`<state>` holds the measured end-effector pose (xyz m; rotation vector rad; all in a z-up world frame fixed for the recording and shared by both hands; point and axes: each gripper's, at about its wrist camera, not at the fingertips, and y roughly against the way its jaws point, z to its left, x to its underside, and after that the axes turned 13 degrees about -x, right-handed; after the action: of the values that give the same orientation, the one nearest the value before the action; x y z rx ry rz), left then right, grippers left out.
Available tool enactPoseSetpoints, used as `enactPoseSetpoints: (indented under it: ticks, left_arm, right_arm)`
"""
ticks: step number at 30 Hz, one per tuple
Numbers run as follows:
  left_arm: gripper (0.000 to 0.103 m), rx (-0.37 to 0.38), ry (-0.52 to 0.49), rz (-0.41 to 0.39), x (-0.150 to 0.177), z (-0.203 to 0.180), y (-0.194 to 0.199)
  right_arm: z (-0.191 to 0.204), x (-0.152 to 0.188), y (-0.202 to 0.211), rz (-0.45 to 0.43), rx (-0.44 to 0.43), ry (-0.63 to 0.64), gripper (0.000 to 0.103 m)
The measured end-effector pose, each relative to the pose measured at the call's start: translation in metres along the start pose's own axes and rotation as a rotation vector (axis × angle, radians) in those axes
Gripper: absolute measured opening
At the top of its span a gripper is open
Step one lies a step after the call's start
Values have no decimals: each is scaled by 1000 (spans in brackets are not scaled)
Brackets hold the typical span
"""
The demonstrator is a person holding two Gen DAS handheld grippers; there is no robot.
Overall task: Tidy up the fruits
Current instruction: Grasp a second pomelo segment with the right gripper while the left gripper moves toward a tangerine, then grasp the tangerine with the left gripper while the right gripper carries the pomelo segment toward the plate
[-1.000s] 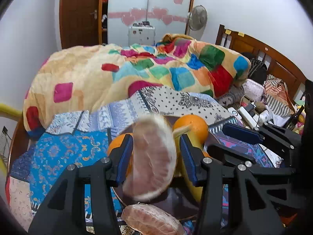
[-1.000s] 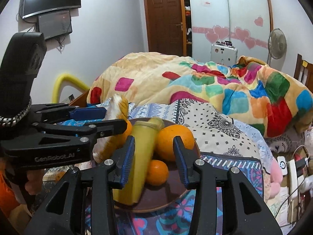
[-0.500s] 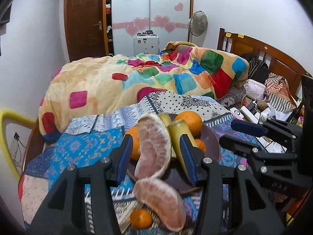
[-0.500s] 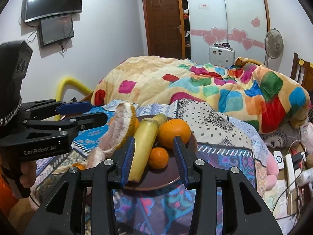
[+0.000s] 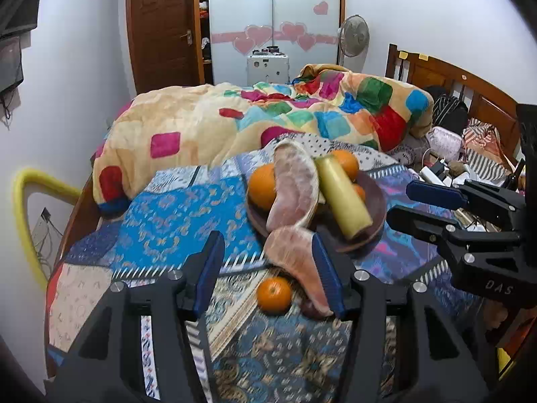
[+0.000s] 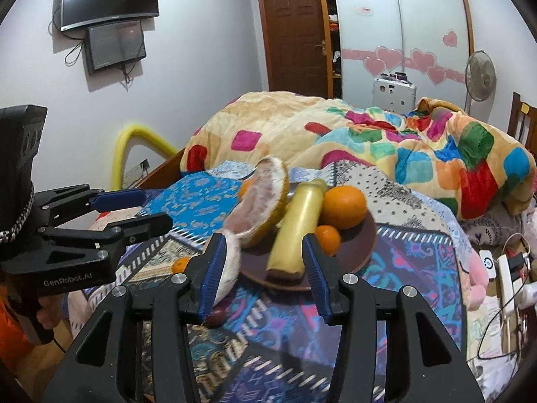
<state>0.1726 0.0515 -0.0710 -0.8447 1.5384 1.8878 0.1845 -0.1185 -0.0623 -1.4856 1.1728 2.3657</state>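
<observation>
Brown plate (image 5: 376, 201) sits on the patterned bedspread (image 5: 188, 215), loaded: a large pomelo wedge (image 5: 295, 184) leaning on edge at the plate's left side, a pale yellow cylindrical fruit (image 5: 342, 198) lying lengthwise beside it, a big orange (image 6: 344, 206) behind that, a small orange (image 6: 327, 239) in front of the big one, and another orange (image 5: 263, 186) behind the wedge on the left. Off the plate: a second pomelo wedge (image 5: 297, 262) lies on the bedspread, its upper end touching the plate's near rim; a small mandarin (image 5: 274, 295) rests just beside it; a dark reddish round fruit (image 6: 214, 316) lies under the wedge's lower end, too blurred to identify. My left gripper (image 5: 268, 275) is above the bedspread short of the plate, jaws apart and gripping nothing; they have just been opening, and the loose wedge and mandarin show in the gap but the pads do not press on either. My right gripper (image 6: 261, 268) faces the plate's near edge, jaws likewise apart and empty, also just been opening; the yellow fruit's cut end shows between them without contact. Each gripper appears at the side of the other's view. Beyond the plate a multicoloured patchwork blanket (image 5: 268, 117) is heaped on the bed. Bedspread in the foreground shows blur.
</observation>
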Motion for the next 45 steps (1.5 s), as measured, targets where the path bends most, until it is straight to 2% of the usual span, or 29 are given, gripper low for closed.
enactPoseSetpoints:
  ticks: [10,16,29,34,37,45]
  left_arm:
    - [55,-12,11,55,34,22,-10]
    - [55,-3,17,84,50,33,-21]
    - [55,15,37,115,61,46,-39]
    - [55,25,43,122,62,46,-40]
    - [55,29,31,115,59,43,-38]
    - [55,59,13,105,50,25,-34]
  right_arm:
    - [19,21,-40,102,-26,1,44]
    - [20,22,-64,148,-19,2,44]
    - [27,19,-96,205,54,79,43]
    - [31,21,-91,194,58,86,39]
    - [31,19,-85,179,25,65,39]
    - [26,14,-48,100,21,57,39]
